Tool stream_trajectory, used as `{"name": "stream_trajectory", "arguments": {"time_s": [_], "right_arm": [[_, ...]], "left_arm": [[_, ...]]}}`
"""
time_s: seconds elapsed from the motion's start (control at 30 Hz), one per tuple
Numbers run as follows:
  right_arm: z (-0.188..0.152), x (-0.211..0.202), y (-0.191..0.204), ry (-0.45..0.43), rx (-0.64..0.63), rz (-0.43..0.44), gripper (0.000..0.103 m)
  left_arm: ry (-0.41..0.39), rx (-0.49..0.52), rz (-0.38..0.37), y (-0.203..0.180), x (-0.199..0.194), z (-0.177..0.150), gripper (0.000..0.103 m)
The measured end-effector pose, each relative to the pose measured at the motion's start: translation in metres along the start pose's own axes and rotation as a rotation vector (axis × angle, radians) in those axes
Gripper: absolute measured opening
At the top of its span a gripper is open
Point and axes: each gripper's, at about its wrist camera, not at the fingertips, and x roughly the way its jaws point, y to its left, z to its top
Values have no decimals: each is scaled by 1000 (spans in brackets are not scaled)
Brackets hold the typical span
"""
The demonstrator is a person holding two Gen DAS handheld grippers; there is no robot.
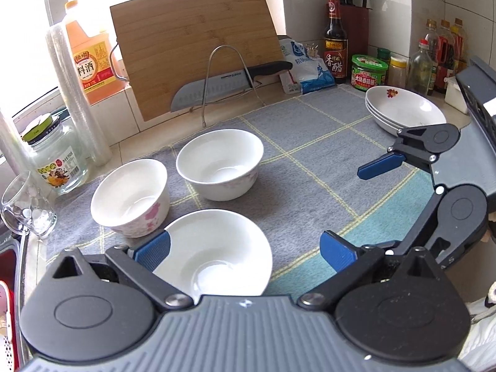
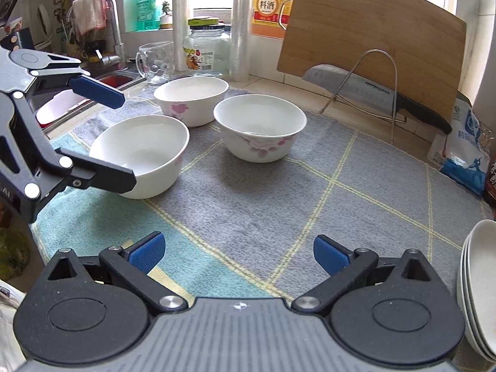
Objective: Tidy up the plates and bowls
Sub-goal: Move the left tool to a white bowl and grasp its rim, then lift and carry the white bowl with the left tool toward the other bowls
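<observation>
Your left gripper (image 1: 245,249) is spread around the near bowl (image 1: 214,254), perhaps touching its rim; your right gripper (image 2: 237,252) hangs spread over the mat (image 2: 279,192)

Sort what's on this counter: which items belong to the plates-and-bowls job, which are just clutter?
Job items:
- three white bowls: nearest, pink-flowered, farther
- stack of plates
- left gripper and right gripper, both open and empty

Clutter:
- cutting board
- knife
- glass jar
- glass mug
- vinegar bottle
- salt bag
</observation>
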Motion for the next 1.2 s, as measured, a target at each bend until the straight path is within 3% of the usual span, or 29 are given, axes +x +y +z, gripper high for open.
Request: {"name": "stream_trajectory", "arguments": {"time_s": [0.23, 0.4, 0.73, 1.0, 1.2], "right_arm": [[14, 22, 34, -18, -104, 74, 103], [23, 34, 54, -49, -154, 108, 103], [37, 52, 70, -55, -166, 145, 102], [37, 56, 74, -50, -174, 164, 85], [37, 54, 76, -55, -175, 159, 84]], "left_arm": [[49, -29, 41, 45, 13, -6, 102], [83, -60, 23, 63, 23, -8, 101], [133, -63, -47, 65, 39, -11, 81], [157, -87, -104, 69, 46, -11, 67], [170, -113, -136, 73, 49, -12, 59]]}}
